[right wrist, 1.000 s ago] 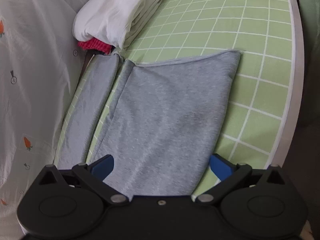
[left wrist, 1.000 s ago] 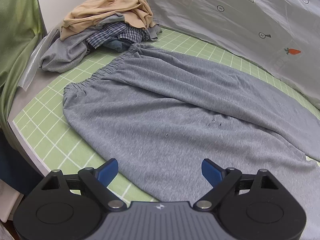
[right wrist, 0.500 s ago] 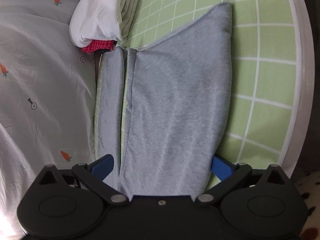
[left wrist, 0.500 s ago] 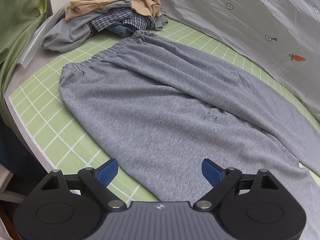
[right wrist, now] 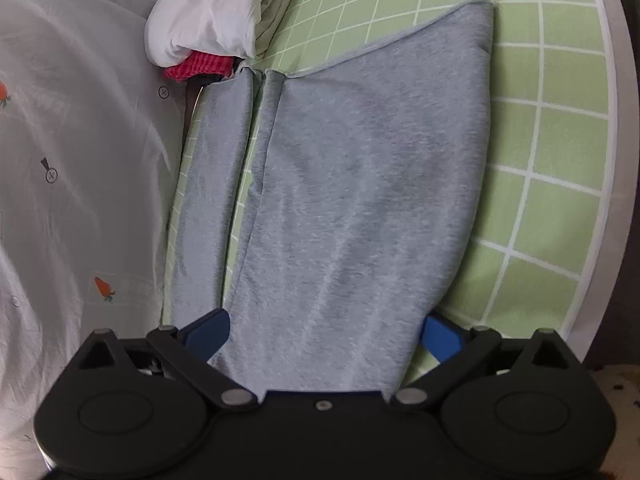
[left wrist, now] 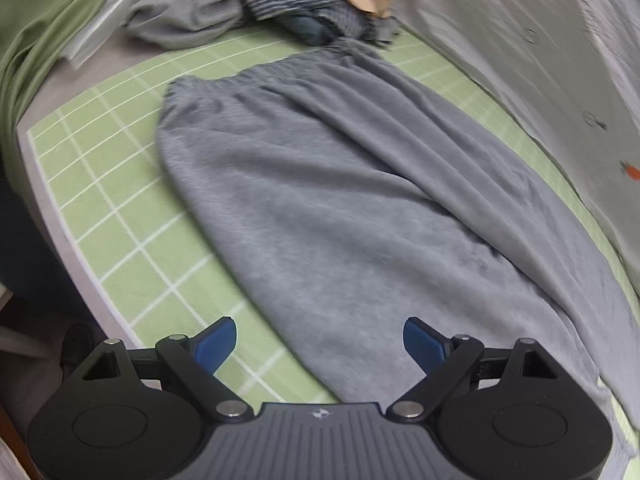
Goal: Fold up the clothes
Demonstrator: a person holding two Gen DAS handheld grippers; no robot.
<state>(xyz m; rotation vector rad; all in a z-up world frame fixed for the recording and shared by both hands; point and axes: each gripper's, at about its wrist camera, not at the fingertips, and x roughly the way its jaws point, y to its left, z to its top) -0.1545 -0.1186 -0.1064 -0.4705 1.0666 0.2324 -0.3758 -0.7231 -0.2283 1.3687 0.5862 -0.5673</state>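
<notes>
Grey sweatpants (left wrist: 340,200) lie flat on the green grid mat (left wrist: 120,208), with the elastic waistband at the far end in the left wrist view. My left gripper (left wrist: 319,342) is open and empty, low over the near edge of the pants. The right wrist view shows the two pant legs (right wrist: 352,200) running away side by side, hems at the far end. My right gripper (right wrist: 324,336) is open, with the nearer leg's cloth lying between its blue fingers.
A heap of unfolded clothes (left wrist: 280,4) lies beyond the waistband. White folded cloth (right wrist: 212,12) over a red item (right wrist: 200,68) sits past the hems. A grey carrot-print sheet (right wrist: 80,160) borders the mat. The table edge (right wrist: 616,160) runs along the right.
The left gripper has swung left and drawn back along the pants, so the waistband looks farther off. The right gripper shifted a little over the legs. Both stayed open.
</notes>
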